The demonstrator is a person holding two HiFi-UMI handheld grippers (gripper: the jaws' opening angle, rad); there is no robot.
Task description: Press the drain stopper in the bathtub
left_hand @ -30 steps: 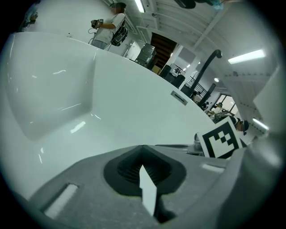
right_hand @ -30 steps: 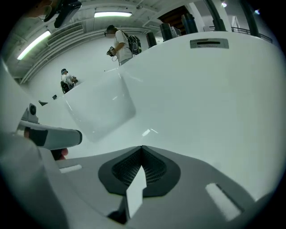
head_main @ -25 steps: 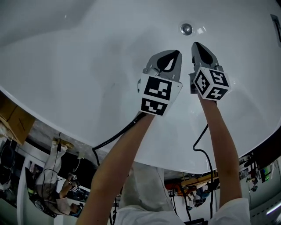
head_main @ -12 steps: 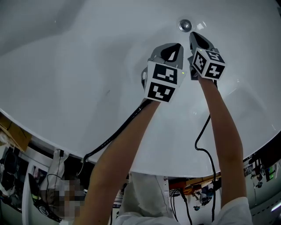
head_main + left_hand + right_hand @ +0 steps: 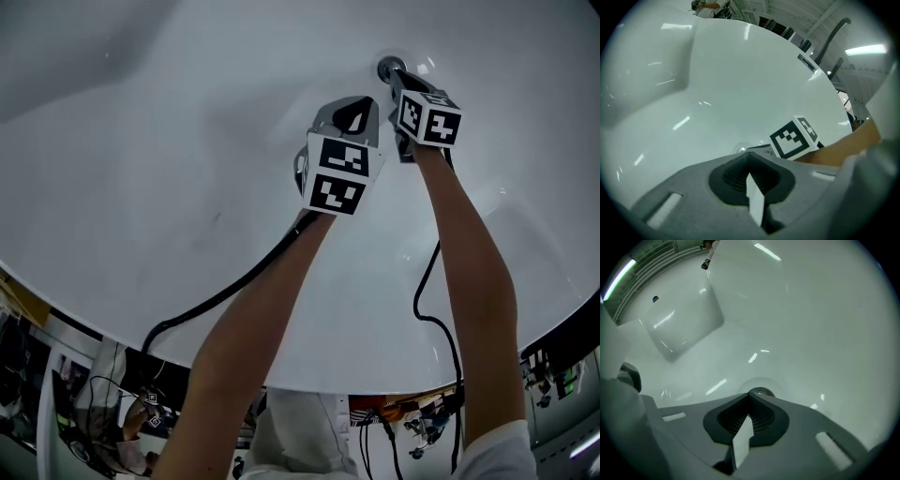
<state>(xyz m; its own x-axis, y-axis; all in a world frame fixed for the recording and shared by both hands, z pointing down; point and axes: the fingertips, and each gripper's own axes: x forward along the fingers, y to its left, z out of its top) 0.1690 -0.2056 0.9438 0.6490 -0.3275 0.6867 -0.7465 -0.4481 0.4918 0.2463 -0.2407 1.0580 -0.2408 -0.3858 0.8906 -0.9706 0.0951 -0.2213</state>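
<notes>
The stopper (image 5: 389,66) sits in the floor of the tub (image 5: 169,150). The right gripper (image 5: 396,81), jaws together and holding nothing, has its tip at the stopper's near edge; contact cannot be confirmed. To press well, centre the closed tip over the stopper's cap and push straight down. An off-centre push is likely to slide off the metal. The left gripper (image 5: 364,105), jaws likewise together and empty, hovers just beside the stopper, to its left and nearer the person. The right gripper view shows the stopper (image 5: 761,392) directly beyond the tip, partly covered by it. The head view alone shows both grippers' spacing from the stopper.
</notes>
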